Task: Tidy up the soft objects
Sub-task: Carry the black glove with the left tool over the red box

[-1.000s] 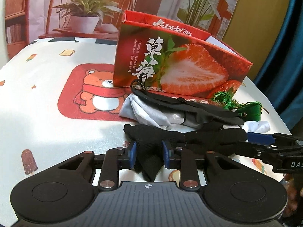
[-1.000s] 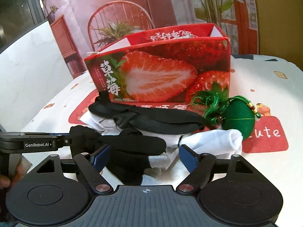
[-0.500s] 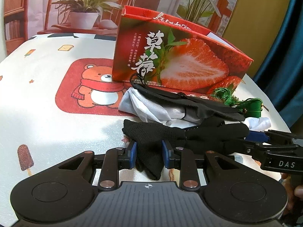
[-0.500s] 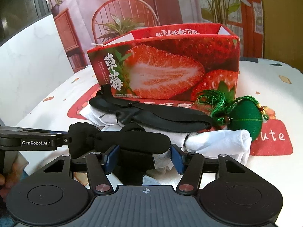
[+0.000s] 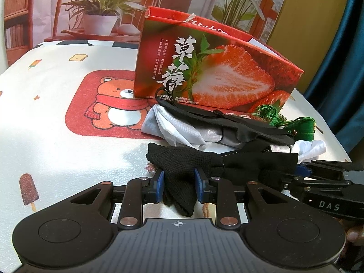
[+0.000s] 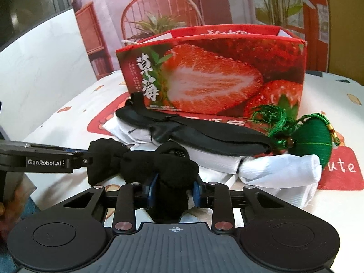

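A black knitted glove (image 5: 182, 161) lies in front of the pile, held at both ends. My left gripper (image 5: 178, 182) is shut on its left end. My right gripper (image 6: 174, 188) is shut on its other end (image 6: 173, 170) and enters the left wrist view from the right (image 5: 302, 170). Behind the glove lie white cloth (image 5: 179, 127), a black eye mask (image 6: 204, 132) on top, a white sock (image 6: 277, 170) and a green tasselled pouch (image 6: 309, 145). The red strawberry box (image 5: 211, 75) stands open-topped behind the pile.
The table wears a white cloth with a red bear patch (image 5: 107, 109) to the left of the box. A wall backdrop with a chair and potted plants (image 5: 100, 6) is behind. A blue curtain (image 5: 341, 68) hangs at the right.
My right gripper has closed from wide open onto the glove's end. My left gripper has stayed shut on the other end. Both views have shifted slightly closer to the pile.
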`<action>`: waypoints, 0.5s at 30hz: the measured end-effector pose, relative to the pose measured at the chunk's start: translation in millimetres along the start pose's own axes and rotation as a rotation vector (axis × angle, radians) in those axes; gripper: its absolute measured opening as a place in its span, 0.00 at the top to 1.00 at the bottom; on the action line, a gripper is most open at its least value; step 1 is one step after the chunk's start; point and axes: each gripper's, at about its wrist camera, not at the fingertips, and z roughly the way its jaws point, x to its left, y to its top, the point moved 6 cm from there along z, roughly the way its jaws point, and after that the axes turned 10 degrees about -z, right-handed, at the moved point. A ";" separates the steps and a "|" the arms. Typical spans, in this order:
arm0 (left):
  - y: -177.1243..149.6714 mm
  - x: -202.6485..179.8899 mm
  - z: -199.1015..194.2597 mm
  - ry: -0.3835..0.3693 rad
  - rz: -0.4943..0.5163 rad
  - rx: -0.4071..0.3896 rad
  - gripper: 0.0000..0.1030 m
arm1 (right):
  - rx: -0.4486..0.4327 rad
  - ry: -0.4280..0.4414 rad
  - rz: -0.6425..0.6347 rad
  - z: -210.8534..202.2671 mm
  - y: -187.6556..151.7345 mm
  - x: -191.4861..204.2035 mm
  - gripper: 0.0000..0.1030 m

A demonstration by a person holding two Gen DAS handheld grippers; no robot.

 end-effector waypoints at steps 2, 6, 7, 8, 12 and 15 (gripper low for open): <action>0.2 -0.3 0.0 -0.001 0.001 -0.001 0.71 | 0.001 0.000 0.000 1.6 -0.1 0.1 0.73; -0.3 -1.2 -1.6 0.000 0.008 -0.007 0.74 | -0.004 0.013 0.010 2.9 0.6 0.1 0.81; -0.3 -1.7 -2.2 0.001 0.012 -0.008 0.74 | -0.005 0.019 0.008 2.6 0.7 1.2 0.83; -0.4 -2.4 -2.7 0.002 0.014 -0.009 0.74 | -0.006 0.022 0.005 2.5 0.6 2.1 0.83; -0.7 -5.0 -6.0 0.001 0.020 -0.013 0.76 | -0.010 0.029 0.020 1.0 1.1 0.8 0.84; -0.7 -8.8 -9.0 -0.002 0.031 -0.019 0.77 | -0.022 0.028 0.031 -2.8 2.4 -1.0 0.84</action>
